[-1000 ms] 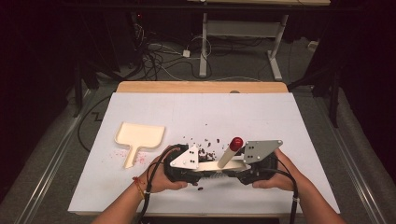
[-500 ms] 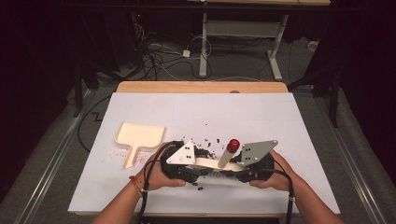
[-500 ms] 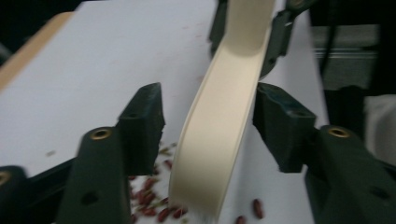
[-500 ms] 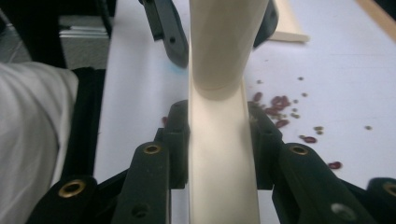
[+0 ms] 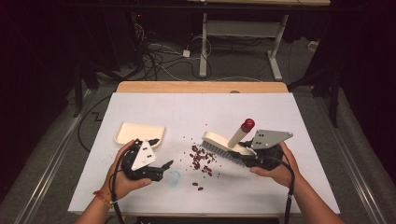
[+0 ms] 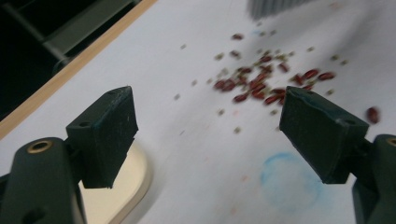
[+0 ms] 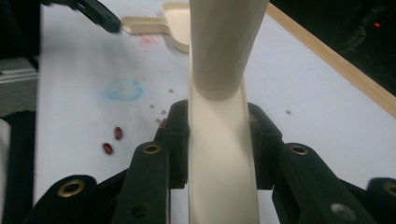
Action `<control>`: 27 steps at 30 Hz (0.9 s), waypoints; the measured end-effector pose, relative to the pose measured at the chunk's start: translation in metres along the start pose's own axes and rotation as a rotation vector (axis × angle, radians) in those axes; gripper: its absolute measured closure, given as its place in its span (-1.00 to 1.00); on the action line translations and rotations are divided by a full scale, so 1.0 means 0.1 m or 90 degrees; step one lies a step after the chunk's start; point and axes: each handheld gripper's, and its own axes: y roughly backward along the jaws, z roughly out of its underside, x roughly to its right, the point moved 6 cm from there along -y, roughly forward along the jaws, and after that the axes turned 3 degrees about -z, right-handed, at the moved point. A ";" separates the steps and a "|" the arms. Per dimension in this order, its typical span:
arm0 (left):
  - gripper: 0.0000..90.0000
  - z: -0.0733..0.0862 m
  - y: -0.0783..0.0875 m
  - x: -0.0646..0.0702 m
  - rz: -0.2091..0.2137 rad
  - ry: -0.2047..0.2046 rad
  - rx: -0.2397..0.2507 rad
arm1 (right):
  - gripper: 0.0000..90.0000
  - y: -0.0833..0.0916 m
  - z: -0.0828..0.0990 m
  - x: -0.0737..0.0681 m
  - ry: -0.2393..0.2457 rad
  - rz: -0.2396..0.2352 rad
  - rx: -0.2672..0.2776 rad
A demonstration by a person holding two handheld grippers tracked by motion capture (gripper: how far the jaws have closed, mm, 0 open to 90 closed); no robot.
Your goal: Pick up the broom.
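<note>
The left gripper [image 5: 164, 168] has let go of the brush [image 5: 227, 143] and moved left toward the dustpan [image 5: 139, 134], jaws just spread wide, empty. The right gripper [image 5: 249, 157] pinches the brush near the table's [image 5: 299, 121] front right; its red-tipped handle slants up toward the far edge, bristles by the beans [image 5: 201, 161].

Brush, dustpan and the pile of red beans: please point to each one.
brush [image 5: 219, 143], high view, on its cream back above the bristles
dustpan [image 5: 135, 132], high view, on its tray
red beans [image 6: 254, 86], left gripper view, on the middle of the pile

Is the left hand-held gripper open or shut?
Open. The left hand-held gripper has just been opening; its jaws stand wide apart, nothing between them.
</note>
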 end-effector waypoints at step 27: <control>-0.60 0.64 0.12 -0.11 -0.087 0.073 -0.046 | 0.49 0.09 0.24 0.65 -0.064 0.168 0.013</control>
